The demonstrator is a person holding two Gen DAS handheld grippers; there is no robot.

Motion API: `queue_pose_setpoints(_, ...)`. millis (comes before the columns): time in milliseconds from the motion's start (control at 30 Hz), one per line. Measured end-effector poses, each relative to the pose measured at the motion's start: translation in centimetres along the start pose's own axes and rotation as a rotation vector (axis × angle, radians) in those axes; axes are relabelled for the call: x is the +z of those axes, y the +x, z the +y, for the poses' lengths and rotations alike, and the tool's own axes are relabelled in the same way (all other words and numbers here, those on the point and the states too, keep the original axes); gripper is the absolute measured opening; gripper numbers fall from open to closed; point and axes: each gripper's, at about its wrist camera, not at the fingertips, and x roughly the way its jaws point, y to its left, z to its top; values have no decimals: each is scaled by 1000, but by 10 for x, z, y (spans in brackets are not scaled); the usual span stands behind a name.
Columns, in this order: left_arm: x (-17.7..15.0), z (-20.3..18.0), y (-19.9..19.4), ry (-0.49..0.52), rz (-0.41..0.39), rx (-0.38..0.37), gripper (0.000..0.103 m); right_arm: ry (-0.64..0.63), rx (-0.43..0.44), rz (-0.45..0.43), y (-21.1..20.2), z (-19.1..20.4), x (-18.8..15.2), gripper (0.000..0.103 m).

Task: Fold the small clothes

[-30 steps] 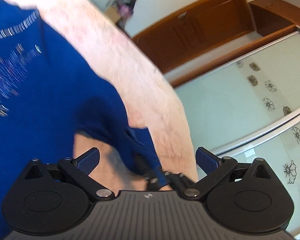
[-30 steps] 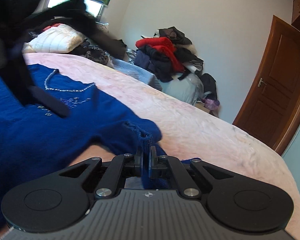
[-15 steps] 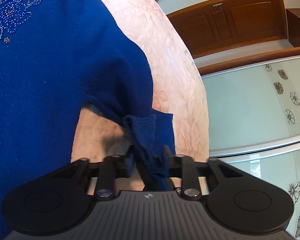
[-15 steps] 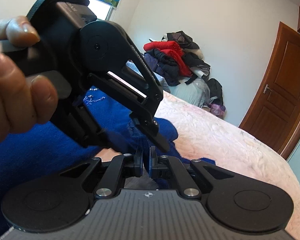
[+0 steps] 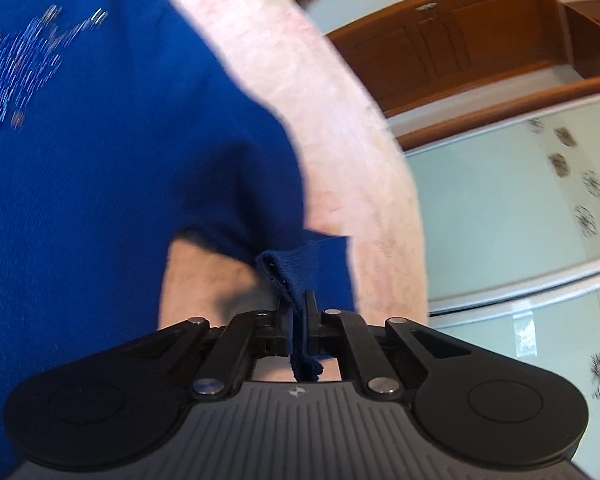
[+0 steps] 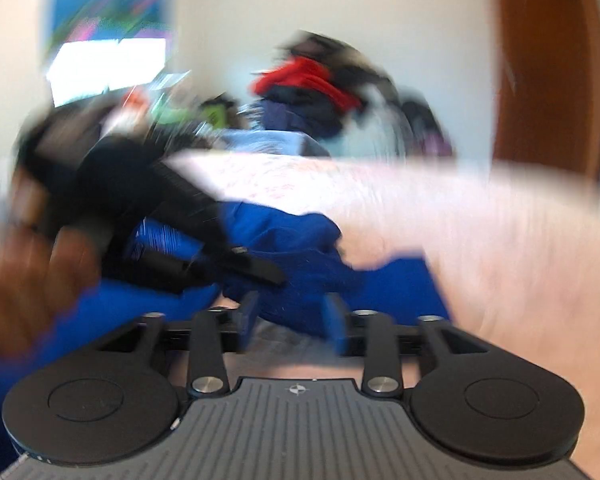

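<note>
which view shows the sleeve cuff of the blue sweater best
The left wrist view: the sleeve cuff is sharp and close, pinched in the shut left gripper. The right wrist view is motion-blurred, showing only bunched blue fabric.

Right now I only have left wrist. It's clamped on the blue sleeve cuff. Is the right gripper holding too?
Observer: No. The right gripper is open, blue pads apart, the blue sweater bunched just ahead of them.
Operator: Anything near it?
Observer: The left gripper shows in the right view, black, reaching in from the left over the sweater.
Operator: What's behind?
Observer: A clothes pile with a red garment on top, beyond the pink bedspread. That view is motion-blurred.
</note>
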Motion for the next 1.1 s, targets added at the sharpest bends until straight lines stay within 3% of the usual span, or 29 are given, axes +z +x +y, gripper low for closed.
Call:
queue_pose_setpoints(100,8,-12,-21,53,-58,-24,4,270,132,25,1,-28,4,64)
queue_pose_setpoints(300,22,-13,-88,138,-166,-50,4,516,293,21,15,-48,-1,66)
queue_pose_setpoints(400,28,-6,-114,138,-213,-46,4,821,425,136,51,-71,-10,66)
queue_pose_setpoints(467,30,-2,-127,128,-234,-52,4,923,498,199,78,-69,-16,67)
queue_pose_setpoints(567,33,-7,-138,131,-263,-79,4,906,485,244,91,-41,-28,67)
queue_pose_setpoints(767,40,-9,-179,152,-321,-108,4,1024,506,250,99,-25,-49,79)
queue_pose_setpoints(967,36,9,-224,133,-393,-105,4,1077,450,170,109,-21,-47,71)
queue_pose_setpoints(1067,32,24,-243,109,-427,-82,4,1045,389,168,113,-16,-45,55)
queue_pose_setpoints(1100,30,30,-250,106,-439,-76,4,1036,375,166,114,-15,-45,45)
